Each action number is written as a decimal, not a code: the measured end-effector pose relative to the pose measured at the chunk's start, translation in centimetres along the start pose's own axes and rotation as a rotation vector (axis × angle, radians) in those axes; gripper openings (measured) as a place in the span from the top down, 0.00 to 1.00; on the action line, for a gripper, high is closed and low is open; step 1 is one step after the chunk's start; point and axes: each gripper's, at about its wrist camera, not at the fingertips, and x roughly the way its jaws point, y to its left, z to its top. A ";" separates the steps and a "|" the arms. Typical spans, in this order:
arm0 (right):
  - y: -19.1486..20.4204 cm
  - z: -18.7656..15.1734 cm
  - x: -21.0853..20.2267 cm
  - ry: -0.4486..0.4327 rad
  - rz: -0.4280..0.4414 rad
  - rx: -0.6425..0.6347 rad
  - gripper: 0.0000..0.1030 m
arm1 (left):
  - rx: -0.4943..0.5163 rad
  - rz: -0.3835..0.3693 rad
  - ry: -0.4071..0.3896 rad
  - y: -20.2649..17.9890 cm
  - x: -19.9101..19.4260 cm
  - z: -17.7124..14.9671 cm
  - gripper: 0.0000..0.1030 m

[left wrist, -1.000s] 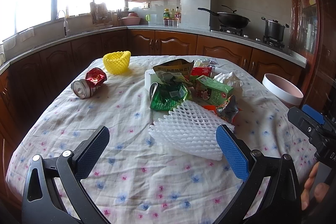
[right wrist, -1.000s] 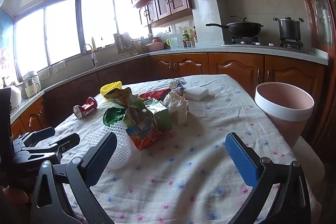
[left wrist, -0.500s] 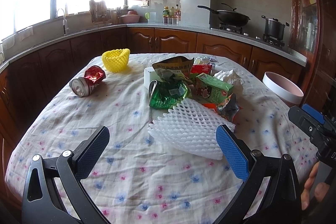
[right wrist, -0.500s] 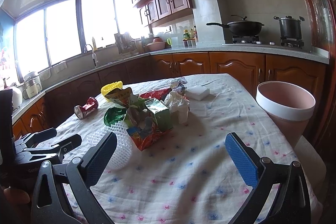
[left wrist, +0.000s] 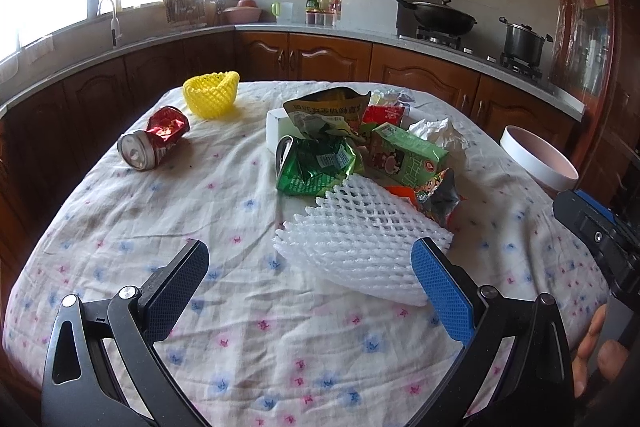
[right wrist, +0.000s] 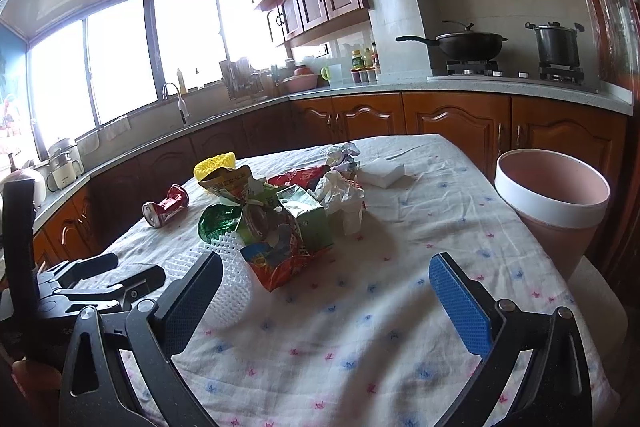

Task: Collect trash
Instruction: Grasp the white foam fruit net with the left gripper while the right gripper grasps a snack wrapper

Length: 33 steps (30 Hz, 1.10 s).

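Left gripper [left wrist: 310, 267] spread wide and empty just short of white foam net [left wrist: 360, 247], trash pile [left wrist: 352, 155] behind net, crushed can [left wrist: 154, 143] apart leftward, right gripper [right wrist: 326, 285] likewise agape, pink bin [right wrist: 554, 203] seemingly beyond the table edge.

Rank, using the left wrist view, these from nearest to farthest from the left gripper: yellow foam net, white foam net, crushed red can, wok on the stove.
From the left gripper, jaws open:
1. White foam net: just ahead, by the right finger.
2. Crushed red can: mid-table, left.
3. Yellow foam net: far table edge, left.
4. Wok: on the stove beyond the table, right.
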 end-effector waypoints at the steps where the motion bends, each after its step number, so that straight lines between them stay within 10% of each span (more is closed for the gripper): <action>1: 0.0 0.1 0.1 0.003 0.004 0.002 0.00 | -0.002 -0.003 0.018 0.1 0.4 0.2 0.00; 6: -0.2 1.0 1.0 0.025 0.034 0.021 0.04 | -0.053 -0.064 0.101 1.1 2.2 1.3 0.01; 18: 0.2 1.7 7.4 0.241 0.130 0.074 0.50 | -0.091 -0.177 0.264 1.5 5.8 1.6 0.20; 28: 0.5 0.6 11.4 0.388 0.106 0.055 0.83 | -0.067 -0.232 0.308 1.0 6.8 1.3 0.82; 33: 0.3 0.8 11.0 0.367 0.111 0.060 0.84 | -0.063 -0.252 0.281 1.0 6.4 2.0 0.89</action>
